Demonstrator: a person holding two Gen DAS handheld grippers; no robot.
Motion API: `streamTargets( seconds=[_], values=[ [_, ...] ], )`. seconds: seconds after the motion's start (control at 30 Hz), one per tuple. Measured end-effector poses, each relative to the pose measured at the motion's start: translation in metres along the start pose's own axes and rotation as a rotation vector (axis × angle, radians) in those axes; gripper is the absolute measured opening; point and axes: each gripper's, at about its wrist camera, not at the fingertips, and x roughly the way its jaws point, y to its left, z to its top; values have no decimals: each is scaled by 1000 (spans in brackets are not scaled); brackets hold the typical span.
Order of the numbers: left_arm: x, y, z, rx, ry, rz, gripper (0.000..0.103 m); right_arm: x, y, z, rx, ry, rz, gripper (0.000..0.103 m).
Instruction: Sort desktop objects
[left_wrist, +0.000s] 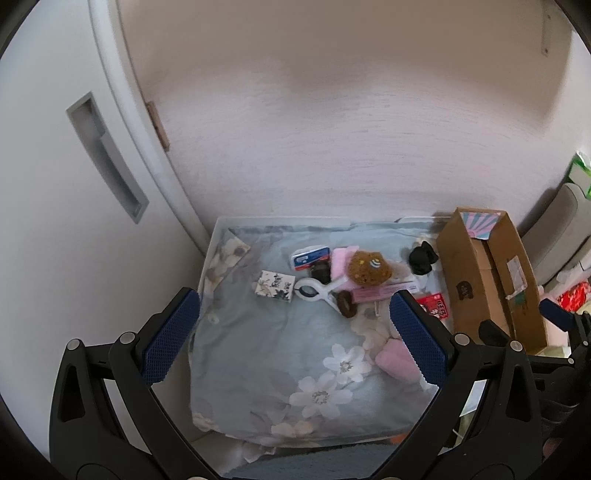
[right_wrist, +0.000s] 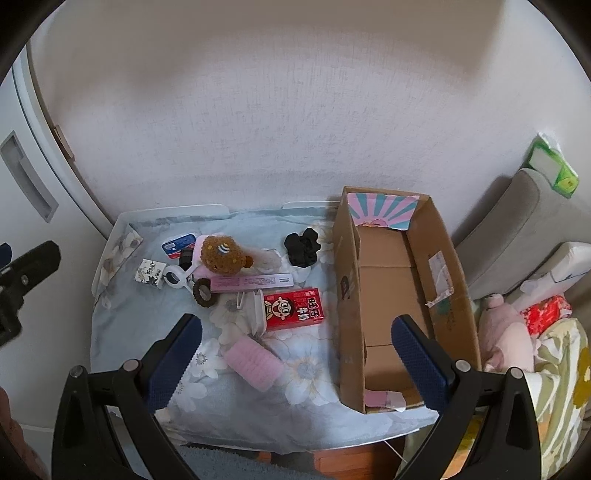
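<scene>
Small objects lie scattered on a floral blue cloth (right_wrist: 295, 398) over a small table. Among them are a brown plush (right_wrist: 221, 254), a red milk carton (right_wrist: 295, 308), a pink hair roller (right_wrist: 253, 363), a long pink box (right_wrist: 251, 282), a black scrunchie (right_wrist: 303, 245), a brown hair tie (right_wrist: 203, 291), a white clip (right_wrist: 175, 277) and a patterned small box (right_wrist: 149, 273). An open cardboard box (right_wrist: 391, 295) stands at the right, empty inside. My left gripper (left_wrist: 293, 339) hovers open above the cloth. My right gripper (right_wrist: 295, 360) is open too, over the roller and the box's near end.
A white wall rises behind the table and a white door with a recessed handle (left_wrist: 107, 158) is at the left. Grey cushions (right_wrist: 517, 229), a pink plush (right_wrist: 506, 332) and bedding crowd the right side. The other gripper's black frame (right_wrist: 22, 280) shows at the left edge.
</scene>
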Motion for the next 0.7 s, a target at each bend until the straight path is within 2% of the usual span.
streamTargets(
  seconds=[0.23,0.43,0.57,0.7],
  values=[
    [18,11,-7,-6,26,15,102,12,1,-9,-36,-36,146,102],
    [32,19,-14,-12,44,12,102,28,16,-23,-178,-53,229,102],
    [48,23,-25,-8,70,24,102,45,28,-38,-267,-11,266,102],
    [64,26,-40,-10,102,32,102,69,32,-54,-292,55,326,102]
  ],
)
